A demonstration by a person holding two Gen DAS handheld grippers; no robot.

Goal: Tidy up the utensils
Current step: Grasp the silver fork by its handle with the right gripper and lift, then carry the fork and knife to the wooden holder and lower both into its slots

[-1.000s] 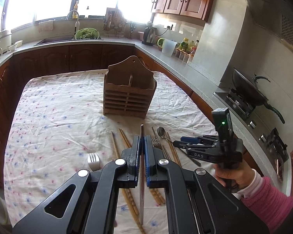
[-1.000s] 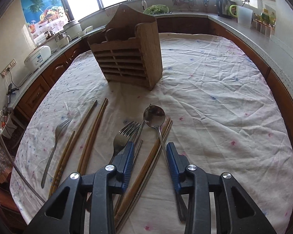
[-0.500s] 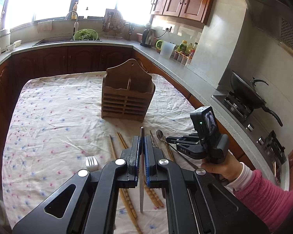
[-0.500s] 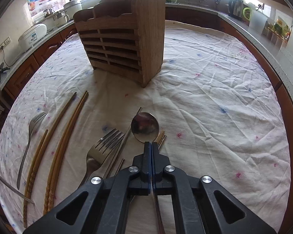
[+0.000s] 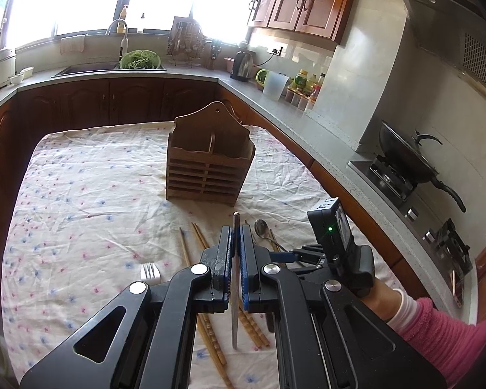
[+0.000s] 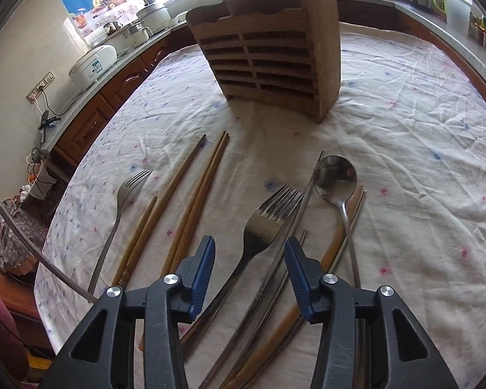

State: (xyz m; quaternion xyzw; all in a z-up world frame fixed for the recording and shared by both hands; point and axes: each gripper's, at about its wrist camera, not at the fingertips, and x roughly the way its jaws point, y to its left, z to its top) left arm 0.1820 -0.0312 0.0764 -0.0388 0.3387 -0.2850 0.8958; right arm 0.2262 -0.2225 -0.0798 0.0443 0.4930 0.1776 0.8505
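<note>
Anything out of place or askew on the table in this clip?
The wooden holder is empty; forks, chopsticks and a spoon lie loose, some crossing. The large fork overlaps metal chopsticks. The left tool pinches one metal chopstick.

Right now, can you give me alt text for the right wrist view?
The right gripper, fingers opening, hovers over a fork lying among chopsticks and a spoon on a floral tablecloth. A wooden utensil holder stands behind.
</note>
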